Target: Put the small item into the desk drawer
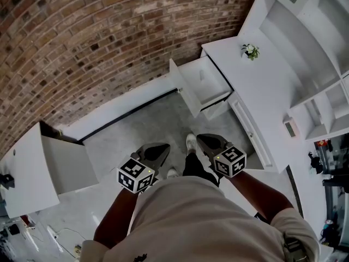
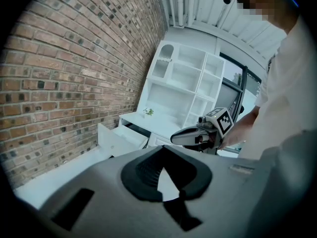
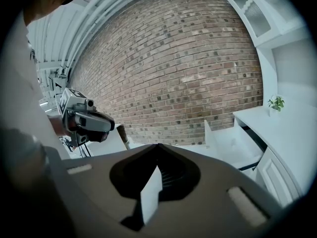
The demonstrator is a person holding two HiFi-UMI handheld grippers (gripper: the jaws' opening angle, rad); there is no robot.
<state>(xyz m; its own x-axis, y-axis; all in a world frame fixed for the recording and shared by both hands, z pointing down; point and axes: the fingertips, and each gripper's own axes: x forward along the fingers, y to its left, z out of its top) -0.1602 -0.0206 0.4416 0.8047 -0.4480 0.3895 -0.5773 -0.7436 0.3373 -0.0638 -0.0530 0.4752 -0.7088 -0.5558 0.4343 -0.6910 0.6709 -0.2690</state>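
My left hand-held gripper (image 1: 158,149) and right hand-held gripper (image 1: 206,140), both closed and empty, hang near the open white desk drawer (image 1: 203,83).

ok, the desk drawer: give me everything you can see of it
The drawer is white and pulled well out of the white desk. It is an open-topped box of smooth, painted-looking panels with a taller flat front. Its inside looks bare except for one faint mark, too small to identify. It hangs level above the grey floor and touches only the desk.
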